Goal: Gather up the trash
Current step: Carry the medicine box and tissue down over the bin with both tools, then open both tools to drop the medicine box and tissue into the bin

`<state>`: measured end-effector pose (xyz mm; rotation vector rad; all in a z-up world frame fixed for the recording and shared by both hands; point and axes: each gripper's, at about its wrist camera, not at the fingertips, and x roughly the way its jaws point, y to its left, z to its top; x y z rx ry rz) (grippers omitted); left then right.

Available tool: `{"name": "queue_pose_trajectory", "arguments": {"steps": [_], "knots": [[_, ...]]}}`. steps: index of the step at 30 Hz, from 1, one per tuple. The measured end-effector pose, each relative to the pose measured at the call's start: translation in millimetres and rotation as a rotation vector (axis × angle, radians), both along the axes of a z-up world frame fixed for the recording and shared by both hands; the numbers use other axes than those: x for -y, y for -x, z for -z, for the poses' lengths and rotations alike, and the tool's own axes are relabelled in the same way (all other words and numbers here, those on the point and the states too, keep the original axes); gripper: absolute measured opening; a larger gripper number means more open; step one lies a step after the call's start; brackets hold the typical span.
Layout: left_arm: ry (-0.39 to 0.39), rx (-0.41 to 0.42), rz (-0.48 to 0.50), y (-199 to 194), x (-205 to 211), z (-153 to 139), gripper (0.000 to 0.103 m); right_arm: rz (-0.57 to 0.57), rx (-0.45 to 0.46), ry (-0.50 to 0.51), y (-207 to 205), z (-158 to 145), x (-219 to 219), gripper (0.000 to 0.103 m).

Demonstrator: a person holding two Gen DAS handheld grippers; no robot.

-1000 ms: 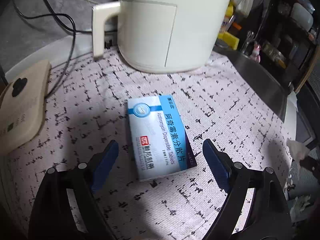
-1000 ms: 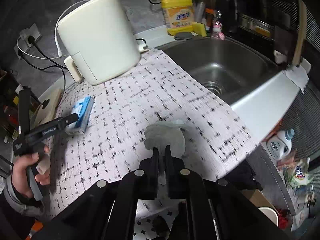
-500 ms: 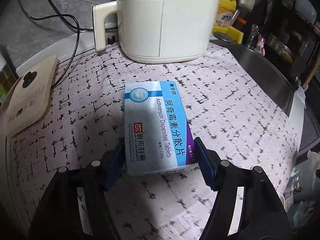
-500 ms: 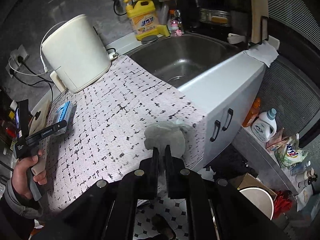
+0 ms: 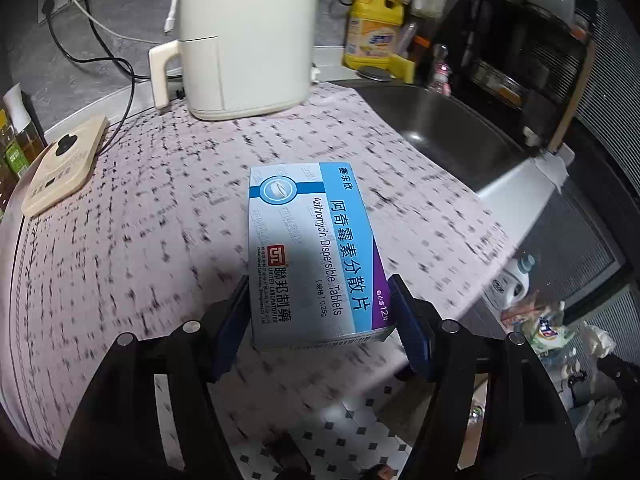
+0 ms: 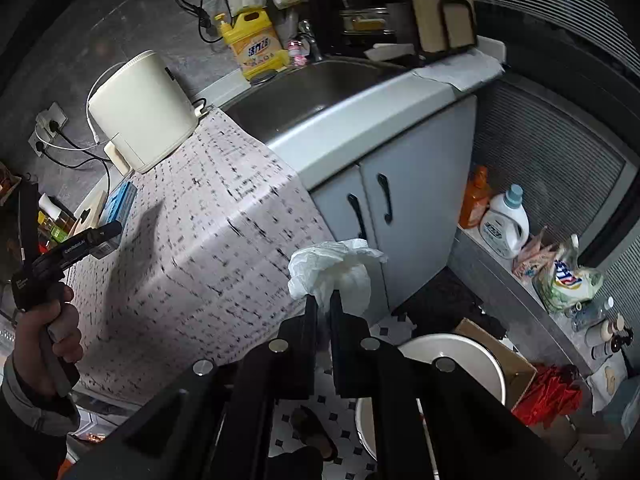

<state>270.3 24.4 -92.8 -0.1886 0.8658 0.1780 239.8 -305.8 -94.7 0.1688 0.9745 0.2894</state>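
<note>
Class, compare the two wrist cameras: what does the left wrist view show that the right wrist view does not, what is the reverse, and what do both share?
Only the left wrist view shows the printed face of the tablet box, clamped in the left gripper.

Only the right wrist view shows the crumpled tissue pinched in the right gripper, the white bin below it and the cupboard doors.

Both show the white appliance, the yellow detergent bottle, the sink and the patterned counter cover.

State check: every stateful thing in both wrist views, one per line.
Left gripper: shut on blue-and-white cardboard tablet box.
Blue-and-white cardboard tablet box: closed, lifted off the counter.
Right gripper: shut on crumpled white tissue.
Crumpled white tissue: held above the floor.
White round bin: open-topped.
Grey cabinet doors: closed.
</note>
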Motion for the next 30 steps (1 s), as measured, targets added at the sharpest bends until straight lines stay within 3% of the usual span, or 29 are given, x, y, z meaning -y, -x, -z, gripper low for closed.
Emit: {"name": "queue_pose_trajectory", "arguments": {"steps": [8,9,10,12,19,30], "knots": [[0.013,-0.026,0.058,40,77,8,0.067,0.017,-0.067,-0.023,37,33,61,0.010],[0.018,-0.031,0.064,44,85,10,0.067,0.021,-0.083,-0.021,39,38,68,0.014],[0.024,-0.038,0.073,50,96,12,0.067,0.026,-0.102,-0.020,41,44,74,0.036],[0.034,-0.047,0.092,57,110,17,0.067,0.060,-0.107,-0.028,50,51,92,0.055],[0.090,-0.098,0.176,78,162,45,0.067,0.087,-0.108,-0.019,67,54,131,0.055],[0.170,-0.186,0.351,78,242,85,0.068,0.193,-0.120,-0.003,103,55,191,0.057]]}}
